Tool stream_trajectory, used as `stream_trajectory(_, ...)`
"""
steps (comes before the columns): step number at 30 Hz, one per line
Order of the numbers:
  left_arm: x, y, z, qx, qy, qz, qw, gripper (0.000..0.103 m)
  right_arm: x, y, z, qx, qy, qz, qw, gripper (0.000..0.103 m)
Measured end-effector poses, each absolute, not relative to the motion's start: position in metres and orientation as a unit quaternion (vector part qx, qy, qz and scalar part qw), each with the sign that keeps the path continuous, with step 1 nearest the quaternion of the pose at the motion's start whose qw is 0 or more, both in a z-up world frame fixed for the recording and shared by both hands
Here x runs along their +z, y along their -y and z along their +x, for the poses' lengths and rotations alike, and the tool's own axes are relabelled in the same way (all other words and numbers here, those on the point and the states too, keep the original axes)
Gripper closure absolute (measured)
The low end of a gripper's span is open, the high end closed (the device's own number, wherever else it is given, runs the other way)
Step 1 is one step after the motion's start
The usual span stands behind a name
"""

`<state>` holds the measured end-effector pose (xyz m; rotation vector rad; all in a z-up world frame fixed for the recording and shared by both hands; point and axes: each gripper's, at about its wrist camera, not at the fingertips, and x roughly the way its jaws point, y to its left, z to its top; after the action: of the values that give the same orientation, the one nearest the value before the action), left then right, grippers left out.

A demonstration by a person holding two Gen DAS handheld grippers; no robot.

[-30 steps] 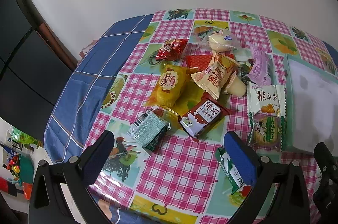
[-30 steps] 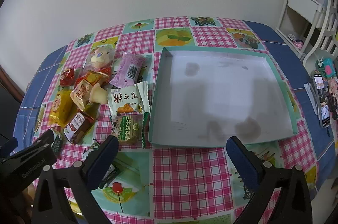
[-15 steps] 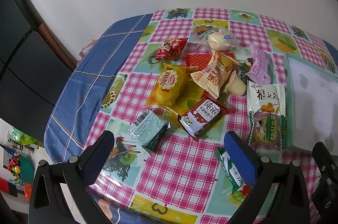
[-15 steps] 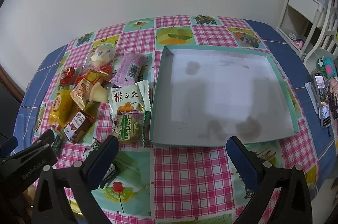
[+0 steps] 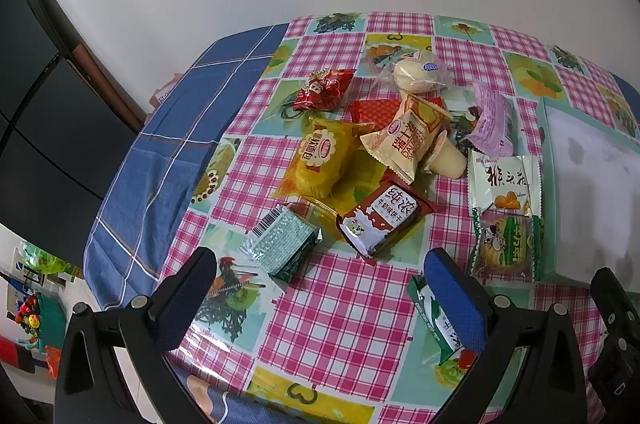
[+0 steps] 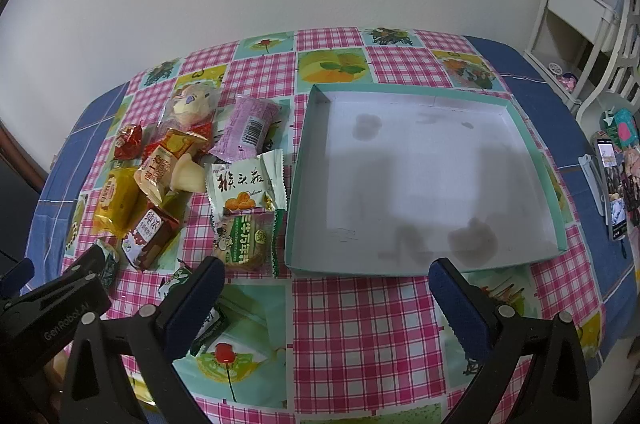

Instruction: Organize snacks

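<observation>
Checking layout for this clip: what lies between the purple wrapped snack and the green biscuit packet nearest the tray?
In the right wrist view, one white sachet with orange fruit print lies between the purple wrapped snack and the green biscuit packet.

A home: patterned tablecloth point(image 6: 360, 312), white shelf point(image 6: 576, 0) with keepsakes.

Checked tablecloth point(image 6: 360, 324), white shelf point(image 6: 576, 4) and phone point(image 6: 612, 184) at far right.
</observation>
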<state>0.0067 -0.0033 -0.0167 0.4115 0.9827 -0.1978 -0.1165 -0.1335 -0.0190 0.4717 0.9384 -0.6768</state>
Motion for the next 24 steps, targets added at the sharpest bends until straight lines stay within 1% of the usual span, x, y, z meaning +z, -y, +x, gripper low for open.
stream_trajectory(24, -0.0186, 0.0021, 0.0064, -0.092, -0.471, 0.196, 0.855, 0.0, -0.0193, 0.1337, -0.1166, -0.316, -0.44, 0.221, 0.811, 0.0)
